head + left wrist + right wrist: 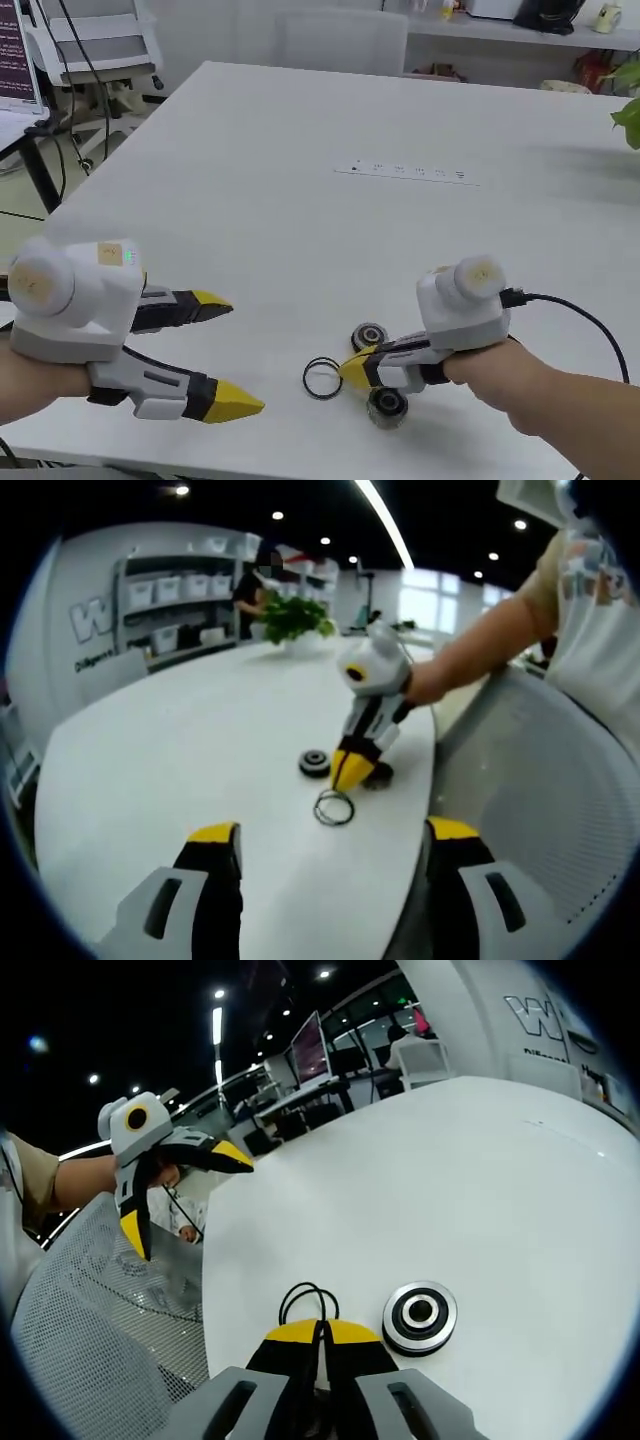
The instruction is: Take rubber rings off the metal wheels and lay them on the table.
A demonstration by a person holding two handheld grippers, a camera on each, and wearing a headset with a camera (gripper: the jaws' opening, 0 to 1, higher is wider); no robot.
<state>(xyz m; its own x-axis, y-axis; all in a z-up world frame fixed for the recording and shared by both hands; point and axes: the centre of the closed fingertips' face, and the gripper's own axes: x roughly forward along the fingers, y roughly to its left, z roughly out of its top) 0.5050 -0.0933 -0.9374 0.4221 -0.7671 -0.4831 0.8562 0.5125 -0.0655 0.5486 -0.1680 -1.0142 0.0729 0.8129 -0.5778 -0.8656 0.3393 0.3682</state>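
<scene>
Two thin black rubber rings [322, 378] lie overlapped on the white table [300, 200]. My right gripper [352, 369] is shut, its yellow tips touching the rings' near edge [308, 1301]; whether a ring is pinched is unclear. One metal wheel [369, 336] lies flat just beyond the right gripper, also seen as the wheel [420, 1316] right of the jaws. A second wheel [387, 405] sits under the gripper's near side. My left gripper [225, 352] hovers open at the table's near left edge, apart from the rings [334, 808]. The right gripper [352, 768] points at them.
A flush power strip [405, 171] sits mid-table. A mesh chair back [90, 1330] stands at the near edge. Office chairs [95, 50], a plant [628, 110] and shelves [520, 25] ring the table. The far table surface is bare.
</scene>
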